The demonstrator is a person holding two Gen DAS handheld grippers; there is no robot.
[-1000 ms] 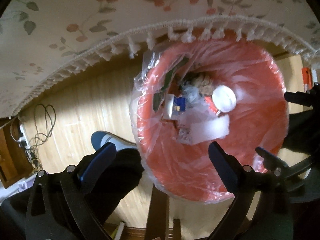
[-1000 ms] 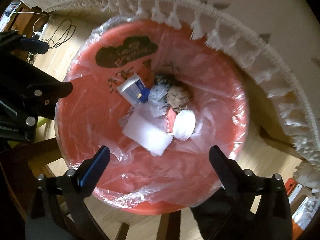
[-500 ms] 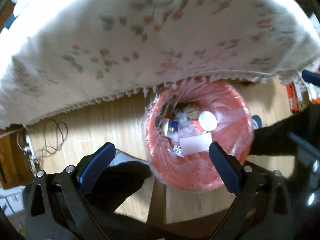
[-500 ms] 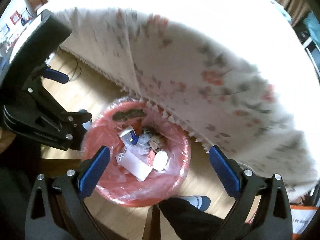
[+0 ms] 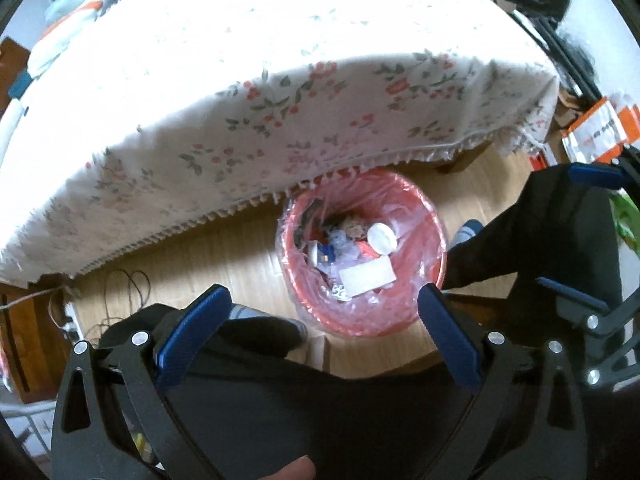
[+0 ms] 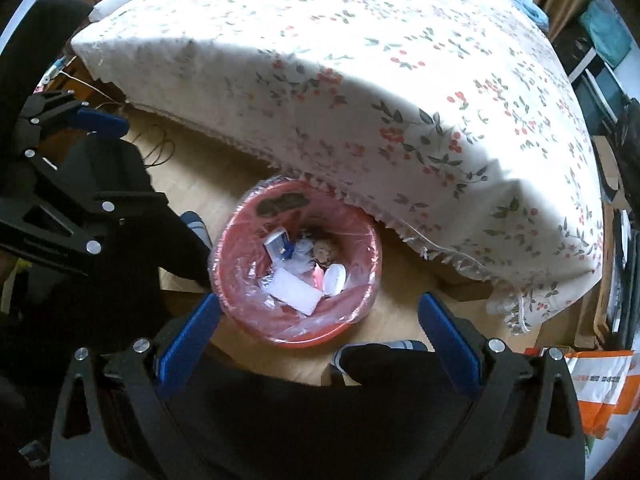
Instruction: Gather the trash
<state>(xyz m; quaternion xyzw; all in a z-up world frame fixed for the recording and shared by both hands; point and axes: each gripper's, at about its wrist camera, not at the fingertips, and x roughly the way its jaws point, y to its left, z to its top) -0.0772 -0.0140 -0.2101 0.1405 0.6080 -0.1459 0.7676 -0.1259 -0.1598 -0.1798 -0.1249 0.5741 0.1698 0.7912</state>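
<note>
Below both tongs, the red bin mouth lies open; the counter's fringed cloth overhangs its far rim, and dark-trousered legs flank it.

Daylight blows out the tablecloth top in the left wrist view; its overhanging side falls in shadow. Fisheye bending curves both frames' edges, with dark corners and slight softness throughout.

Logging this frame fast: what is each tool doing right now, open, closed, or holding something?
Left tool: open, holding nothing, above the red bin.
Right tool: open, holding nothing, above the same bin.
</note>
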